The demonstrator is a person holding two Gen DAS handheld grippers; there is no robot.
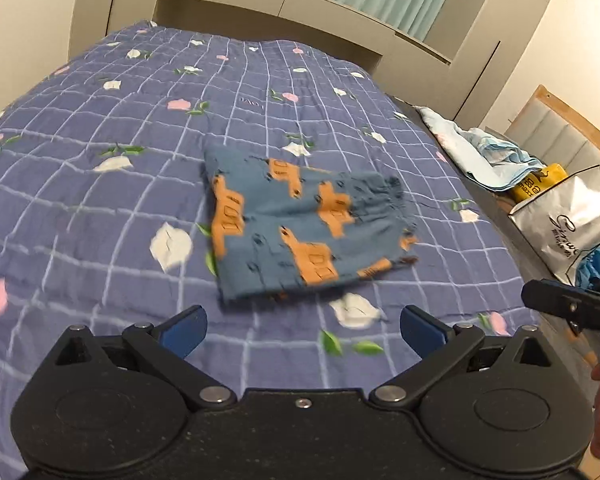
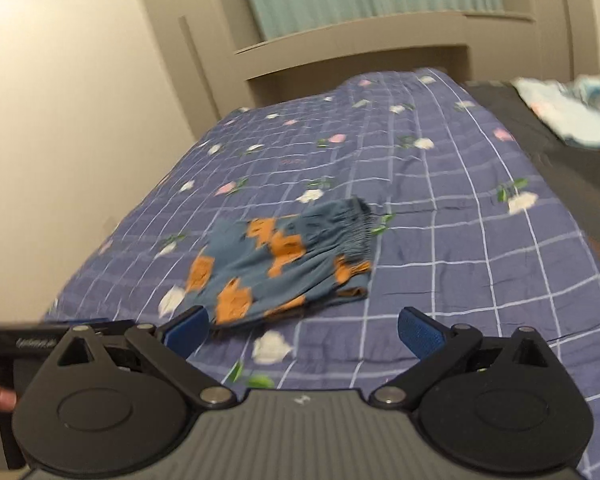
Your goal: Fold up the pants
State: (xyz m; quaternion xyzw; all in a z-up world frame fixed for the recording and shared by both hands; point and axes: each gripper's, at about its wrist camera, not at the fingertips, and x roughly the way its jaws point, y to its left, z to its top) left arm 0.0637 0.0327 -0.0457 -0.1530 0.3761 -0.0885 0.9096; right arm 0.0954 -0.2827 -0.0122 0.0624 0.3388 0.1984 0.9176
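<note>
Bedspread (image 1: 100,208): both grippers (image 1: 303,330) (image 2: 303,330) spread, above folded pants (image 1: 300,224).

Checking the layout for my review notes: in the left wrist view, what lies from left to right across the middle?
Quilt → folded pants → pale blue bedding heap → yellow packet → white bag.

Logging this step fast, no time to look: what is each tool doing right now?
Left tool: open, holding nothing, short of the folded pants.
Right tool: open, holding nothing; pants lie on the bed ahead.
</note>
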